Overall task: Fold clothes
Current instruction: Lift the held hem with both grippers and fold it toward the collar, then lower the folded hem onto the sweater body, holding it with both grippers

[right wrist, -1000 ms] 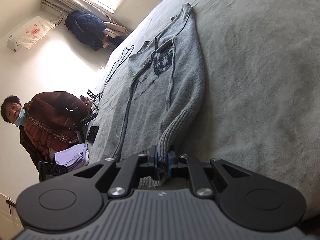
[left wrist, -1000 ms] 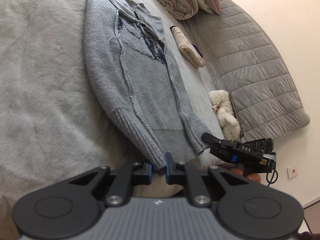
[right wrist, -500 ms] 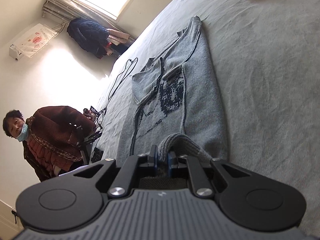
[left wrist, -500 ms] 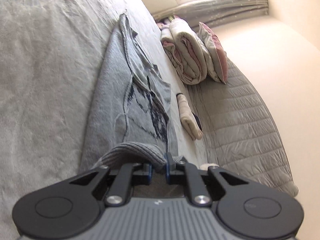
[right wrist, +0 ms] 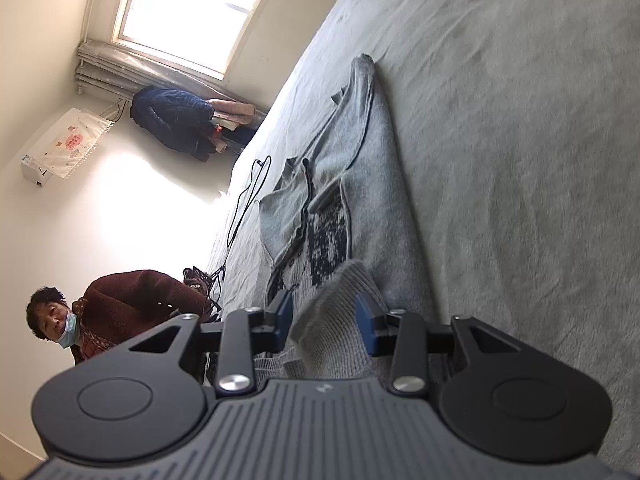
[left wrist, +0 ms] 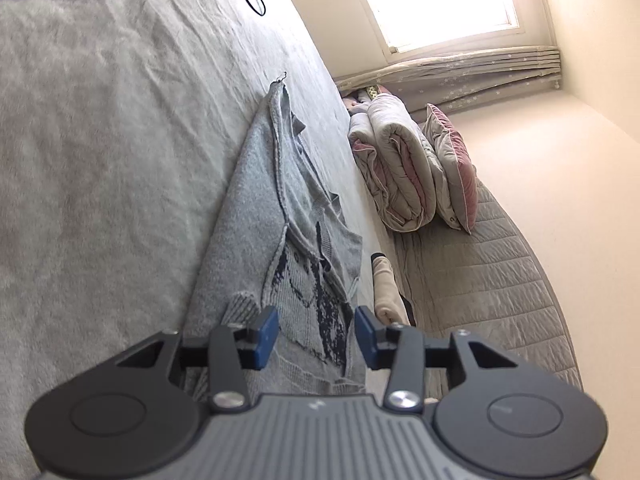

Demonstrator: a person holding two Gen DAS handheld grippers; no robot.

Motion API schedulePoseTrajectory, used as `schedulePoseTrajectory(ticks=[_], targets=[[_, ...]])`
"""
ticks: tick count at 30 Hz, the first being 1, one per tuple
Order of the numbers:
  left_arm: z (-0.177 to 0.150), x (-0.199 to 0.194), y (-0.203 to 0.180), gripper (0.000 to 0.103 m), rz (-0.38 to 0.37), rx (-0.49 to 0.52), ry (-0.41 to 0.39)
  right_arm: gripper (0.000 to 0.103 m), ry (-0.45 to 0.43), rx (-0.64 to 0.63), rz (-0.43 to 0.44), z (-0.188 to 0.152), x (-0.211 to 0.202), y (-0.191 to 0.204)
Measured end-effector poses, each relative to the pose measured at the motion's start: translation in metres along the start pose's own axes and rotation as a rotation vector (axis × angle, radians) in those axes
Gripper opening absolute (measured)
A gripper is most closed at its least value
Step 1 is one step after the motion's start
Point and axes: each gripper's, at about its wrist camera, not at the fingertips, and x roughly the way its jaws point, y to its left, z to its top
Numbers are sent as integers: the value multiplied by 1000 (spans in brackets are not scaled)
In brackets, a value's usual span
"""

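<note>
A grey knitted sweater (left wrist: 256, 216) with a dark pattern on its chest lies lengthwise on the grey bed (left wrist: 100, 152). Its ribbed hem end is folded up over the body. My left gripper (left wrist: 316, 334) hovers just above the patterned part, its jaws opening, and no cloth is pinched between its blue pads (left wrist: 266, 336). In the right wrist view the same sweater (right wrist: 360, 152) stretches away. My right gripper (right wrist: 324, 320) is also opening. The ribbed hem (right wrist: 340, 320) stands loosely between its pads, which no longer press on it.
Folded quilts and a pink pillow (left wrist: 412, 168) are stacked at the head of the bed by the window. A rolled beige cloth (left wrist: 386, 284) lies beside the sweater. A black cable (right wrist: 244, 200) trails over the far bed edge, where a person (right wrist: 120, 312) in a dark red top crouches.
Both grippers carried the ribbed hem forward over the sweater's body, then opened and let it go. The hem now lies folded over the patterned chest.
</note>
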Motion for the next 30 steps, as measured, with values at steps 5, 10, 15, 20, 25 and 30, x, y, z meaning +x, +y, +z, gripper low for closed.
schedulePoseTrajectory(ticks=[5, 10, 15, 20, 25, 30], targets=[[5, 1, -15, 43, 126, 155, -8, 49, -38, -96, -42, 6, -5, 13], [4, 7, -26, 43, 219, 289, 27, 49, -14, -199, -105, 5, 9, 20], [1, 7, -30, 42, 260, 358, 37, 49, 21, -271, -162, -1, 21, 23], [-1, 4, -28, 42, 287, 366, 37, 49, 57, -299, -188, -7, 28, 21], [-4, 4, -27, 41, 290, 371, 56, 49, 59, -317, -195, -11, 29, 22], [-10, 8, -25, 34, 297, 377, 83, 49, 54, -331, -197, -13, 29, 23]])
